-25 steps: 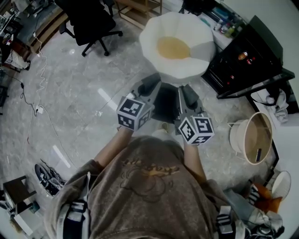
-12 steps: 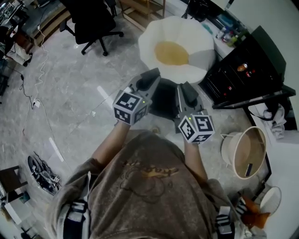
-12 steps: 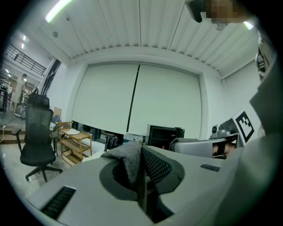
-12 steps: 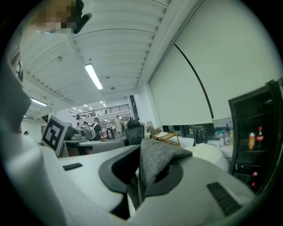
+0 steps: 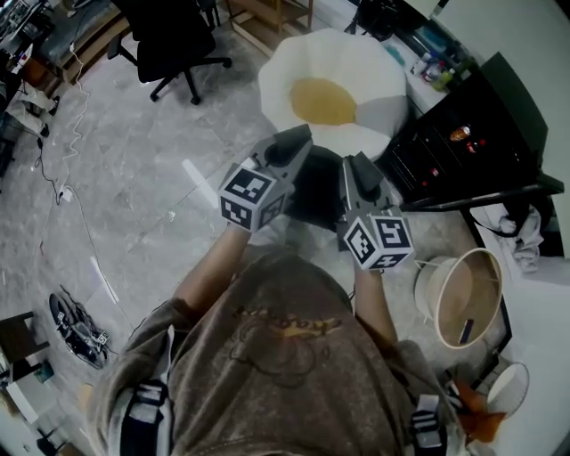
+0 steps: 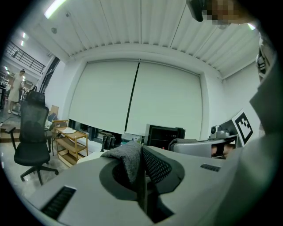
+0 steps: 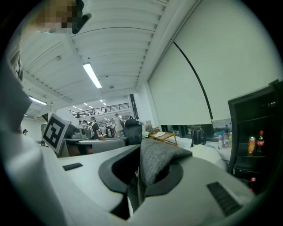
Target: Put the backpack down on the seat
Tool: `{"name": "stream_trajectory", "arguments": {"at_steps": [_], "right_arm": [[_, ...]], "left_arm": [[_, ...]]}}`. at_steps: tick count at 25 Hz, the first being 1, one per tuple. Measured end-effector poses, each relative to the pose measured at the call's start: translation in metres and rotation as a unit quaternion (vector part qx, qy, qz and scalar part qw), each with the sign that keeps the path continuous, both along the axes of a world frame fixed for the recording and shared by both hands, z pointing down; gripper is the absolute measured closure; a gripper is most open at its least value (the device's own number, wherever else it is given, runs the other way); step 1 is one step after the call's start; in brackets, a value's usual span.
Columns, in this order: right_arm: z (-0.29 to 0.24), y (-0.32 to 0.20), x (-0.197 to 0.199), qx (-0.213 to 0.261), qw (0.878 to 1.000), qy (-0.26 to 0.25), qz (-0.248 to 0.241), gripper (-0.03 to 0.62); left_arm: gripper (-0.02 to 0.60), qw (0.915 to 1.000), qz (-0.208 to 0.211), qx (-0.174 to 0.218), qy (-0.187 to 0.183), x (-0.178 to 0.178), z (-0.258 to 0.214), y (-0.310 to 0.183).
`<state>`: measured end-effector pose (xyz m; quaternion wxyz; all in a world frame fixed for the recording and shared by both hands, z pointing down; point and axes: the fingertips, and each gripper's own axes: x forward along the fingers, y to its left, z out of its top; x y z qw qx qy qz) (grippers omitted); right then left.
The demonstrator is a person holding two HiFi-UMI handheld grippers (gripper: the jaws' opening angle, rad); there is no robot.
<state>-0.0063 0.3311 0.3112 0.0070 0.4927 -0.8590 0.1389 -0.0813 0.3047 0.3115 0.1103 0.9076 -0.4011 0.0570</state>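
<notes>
A dark backpack [image 5: 316, 189] hangs between my two grippers, in front of the person's chest. In the head view my left gripper [image 5: 292, 147] and right gripper [image 5: 361, 169] point toward the seat [image 5: 365, 62], a white petal-shaped chair with a yellow cushion [image 5: 322, 100]. The backpack hangs just short of the seat's near rim. In the left gripper view my left gripper [image 6: 141, 170] is shut on a grey strap [image 6: 129, 160] with black mesh padding. In the right gripper view my right gripper [image 7: 138, 176] is shut on another grey strap [image 7: 158, 159]. The backpack's lower part is hidden.
A black office chair [image 5: 174, 36] stands at the back left, with a wooden shelf cart [image 5: 267, 16] beside it. Close to the right of the seat is a black cabinet [image 5: 463, 134]. A round white basket [image 5: 463, 294] sits at the right. Shoes [image 5: 76, 325] and cables lie on the marble floor at the left.
Both grippers have carried the backpack closer to the white seat; its near rim now lies just beyond the fingertips. Both jaws stay shut on the straps.
</notes>
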Motion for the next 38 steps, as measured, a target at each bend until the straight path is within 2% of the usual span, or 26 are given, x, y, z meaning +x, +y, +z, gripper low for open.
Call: {"name": "stream_trajectory", "arguments": {"at_steps": [13, 18, 22, 33, 38], "right_arm": [[0.016, -0.062, 0.021, -0.006, 1.0, -0.005, 0.028, 0.565], [0.019, -0.102, 0.025, -0.015, 0.999, -0.018, 0.033, 0.565], [0.019, -0.139, 0.03, -0.018, 0.999, -0.024, 0.04, 0.565], [0.018, -0.247, 0.037, -0.022, 0.998, -0.022, 0.054, 0.565], [0.017, -0.284, 0.048, -0.025, 0.997, -0.022, 0.072, 0.565]], "left_arm": [[0.549, 0.9996, 0.028, 0.002, 0.0, 0.023, 0.013, -0.067], [0.549, 0.999, 0.041, -0.019, -0.002, 0.028, 0.019, -0.105], [0.549, 0.9986, 0.051, -0.011, 0.001, 0.033, 0.015, -0.142], [0.549, 0.996, 0.085, -0.026, -0.011, 0.042, 0.021, -0.246], [0.549, 0.994, 0.107, -0.021, -0.004, 0.052, 0.014, -0.282]]}}
